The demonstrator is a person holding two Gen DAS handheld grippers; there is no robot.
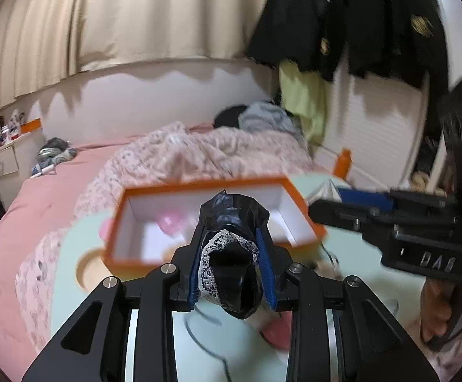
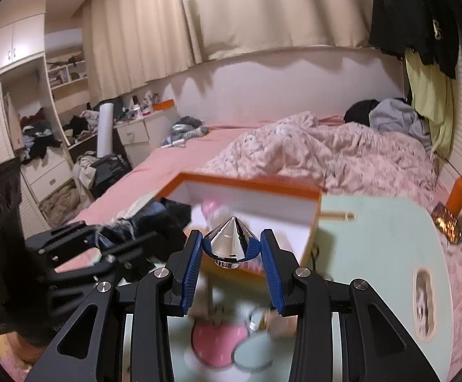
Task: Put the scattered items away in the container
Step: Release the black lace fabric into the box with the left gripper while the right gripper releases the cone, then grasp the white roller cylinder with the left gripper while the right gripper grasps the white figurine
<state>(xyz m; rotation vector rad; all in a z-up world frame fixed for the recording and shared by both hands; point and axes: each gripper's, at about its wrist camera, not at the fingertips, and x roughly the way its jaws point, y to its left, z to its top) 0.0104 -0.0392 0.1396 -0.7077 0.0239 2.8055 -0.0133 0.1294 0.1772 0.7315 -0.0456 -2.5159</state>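
Note:
An orange box (image 1: pixel 304 215) with a white inside stands on a pale green tray table (image 1: pixel 78 248) on the bed; it also shows in the right wrist view (image 2: pixel 250 182). A pink item (image 1: pixel 167 222) lies inside it. My left gripper (image 1: pixel 231 238) is shut on a black bundle with white lace trim (image 1: pixel 231 254), held just before the box's near wall. My right gripper (image 2: pixel 231 246) is shut on a shiny silver cone (image 2: pixel 231 238), held at the box's near edge. The right gripper also shows at the right of the left wrist view (image 1: pixel 326 213).
A pink flat item (image 2: pixel 218 340) and a small silver object (image 2: pixel 256 320) lie on the table below my right gripper. An orange bottle (image 2: pixel 458 194) and a shiny wrapper (image 2: pixel 449 222) sit at the table's far right. The rumpled pink duvet (image 2: pixel 326 156) surrounds the table.

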